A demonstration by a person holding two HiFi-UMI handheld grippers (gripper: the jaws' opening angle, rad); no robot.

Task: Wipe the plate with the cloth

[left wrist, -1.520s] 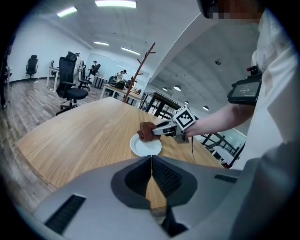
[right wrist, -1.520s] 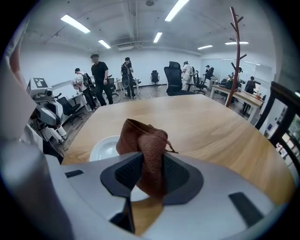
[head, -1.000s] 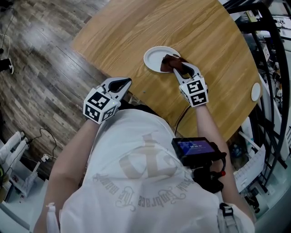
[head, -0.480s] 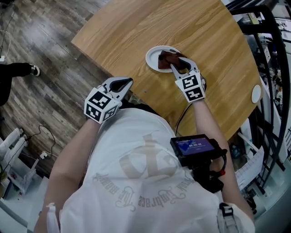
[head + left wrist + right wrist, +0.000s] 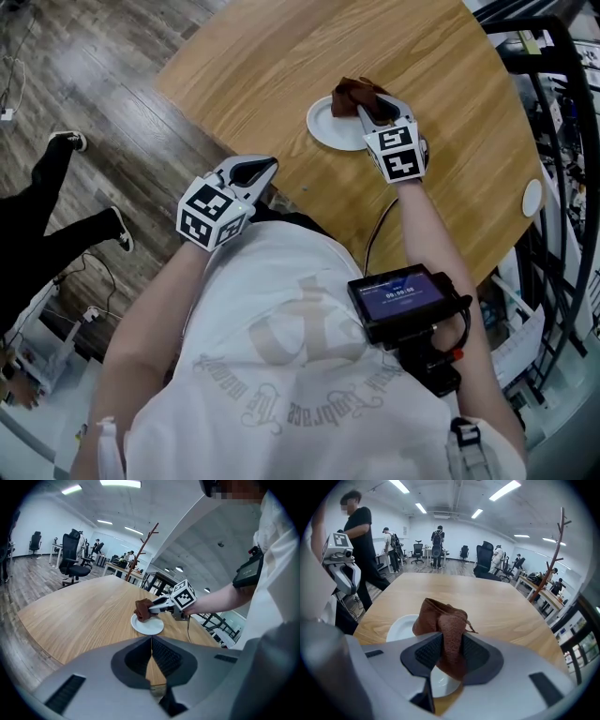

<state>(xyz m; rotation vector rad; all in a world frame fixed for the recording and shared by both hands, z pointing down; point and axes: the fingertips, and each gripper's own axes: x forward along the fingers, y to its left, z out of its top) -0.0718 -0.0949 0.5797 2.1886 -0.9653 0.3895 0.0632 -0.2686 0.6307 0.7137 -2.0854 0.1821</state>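
Two jaws of your right gripper were clamped on the brown cloth, which stood bunched between the pads with a fold hanging below them. In the head view that gripper reached out over the white plate, and the cloth sat in a crumpled wad over the plate's far rim. From your left gripper view the cloth hung at the edge of the plate, low over it, but whether it pressed on the surface you could not tell from these views. The plate lay flat on the wooden table, partly under the cloth and the jaws. Your left gripper had its jaws shut together with nothing between them. You held it back at the near edge of the table, close to your body and well apart from the plate. A small white dish sat at the table's right edge, far from the work. A dark device with a lit screen hung at your chest. On the wood floor to your left a person in black was passing, and the right gripper view showed the same person beside the table. A wooden coat stand rose beyond the table, and black office chairs stood farther back in the room.
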